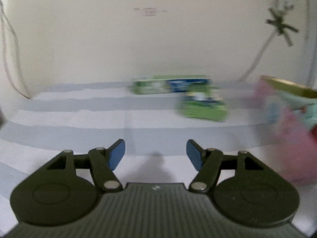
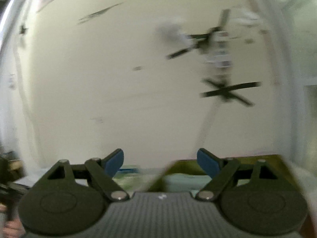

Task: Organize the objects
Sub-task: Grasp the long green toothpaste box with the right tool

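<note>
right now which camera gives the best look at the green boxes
The left wrist view: both green boxes lie whole, though blurred, on the striped table. The right wrist view catches only a blurred green sliver behind its gripper.

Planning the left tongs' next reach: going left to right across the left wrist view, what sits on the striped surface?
Long green-and-blue box at the back → smaller green packet just in front and right of it → pink bag at the right edge.

Left gripper point(image 1: 156, 154): jaws stood apart, nothing between the blue pads point(image 1: 116, 154).
Green box point(image 1: 170, 84): lay ahead, by the wall.
Second green box point(image 1: 202, 108): nearer, ahead-right, overlapping the first; blurred.
Pink container point(image 1: 293, 138): far right, gold rim.
Striped tabletop point(image 1: 79, 119): beneath.
</note>
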